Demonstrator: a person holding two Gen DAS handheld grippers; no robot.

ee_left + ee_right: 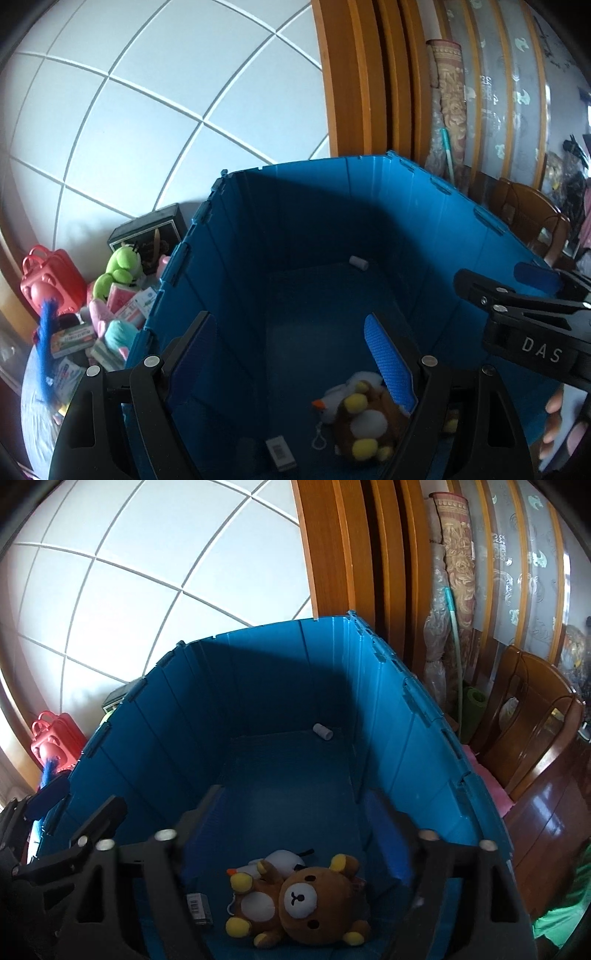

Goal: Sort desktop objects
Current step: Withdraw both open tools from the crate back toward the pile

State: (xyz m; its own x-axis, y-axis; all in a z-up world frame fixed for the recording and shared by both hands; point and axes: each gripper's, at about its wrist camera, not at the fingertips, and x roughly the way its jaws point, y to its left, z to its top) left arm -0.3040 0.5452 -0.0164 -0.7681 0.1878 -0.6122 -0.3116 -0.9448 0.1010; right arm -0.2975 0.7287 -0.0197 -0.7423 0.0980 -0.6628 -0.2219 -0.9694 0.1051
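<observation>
A deep blue crate (236, 258) (166, 716) fills both views. On its floor a brown bear plush (295, 901) (369, 424) lies face up, partly over a white duck plush (284, 860) (340, 395). Beside them is a small grey barcoded box (199, 908) (280, 454), and a small white cylinder (323, 732) (358, 263) rests at the far wall. My left gripper (291, 354) hangs open over the crate, nothing between its fingers. My right gripper (295, 816) is also open above the bear, not touching it. Each gripper shows at the other view's edge.
Left of the crate lies a pile of things: a green frog plush (118, 266), a red case (51, 284), several small cartons (74, 336) and a black box (147, 229). A wooden chair (528, 720) and door frame (332, 554) stand on the right. A person's fingers (554, 424) show.
</observation>
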